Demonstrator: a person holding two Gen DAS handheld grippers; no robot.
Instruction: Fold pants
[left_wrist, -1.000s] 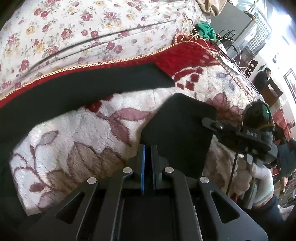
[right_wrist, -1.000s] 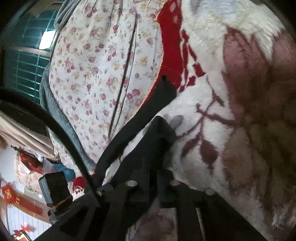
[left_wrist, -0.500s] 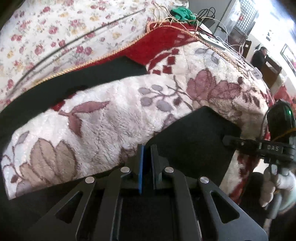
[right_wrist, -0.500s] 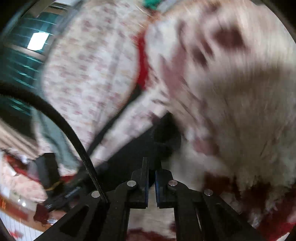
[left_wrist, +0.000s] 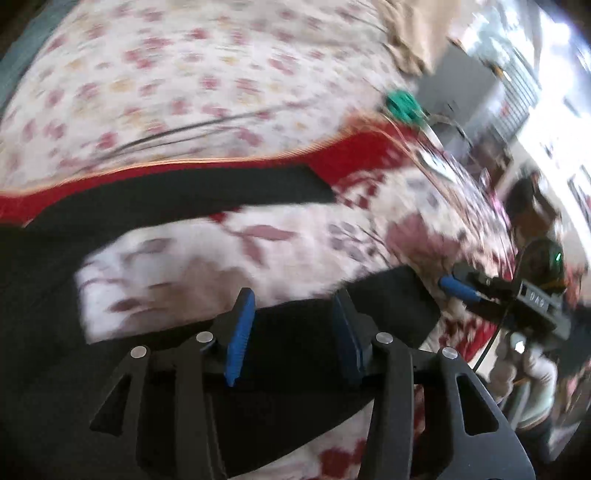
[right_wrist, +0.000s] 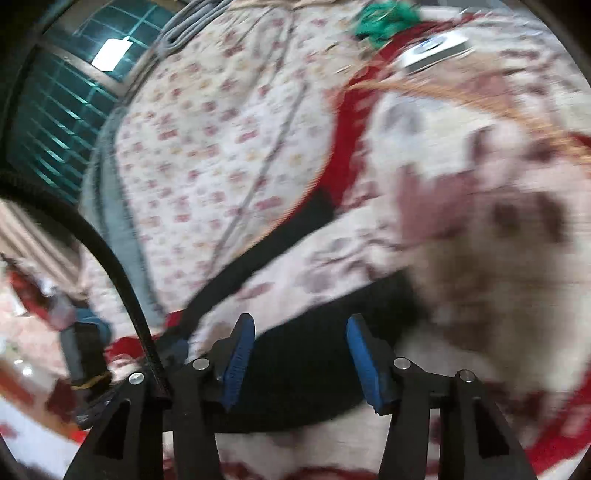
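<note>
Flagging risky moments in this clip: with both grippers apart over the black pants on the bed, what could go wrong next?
1. Both the left gripper and right gripper are opening with the pants lying loose beneath; the near leg could sag off the blanket edge.
2. The two legs lie spread apart, so a fold now may come out uneven.
3. Heavy blur could spoil a regrasp.

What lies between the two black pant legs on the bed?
In the left wrist view, between the far pant leg and near pant leg lies bare fleece blanket.
</note>
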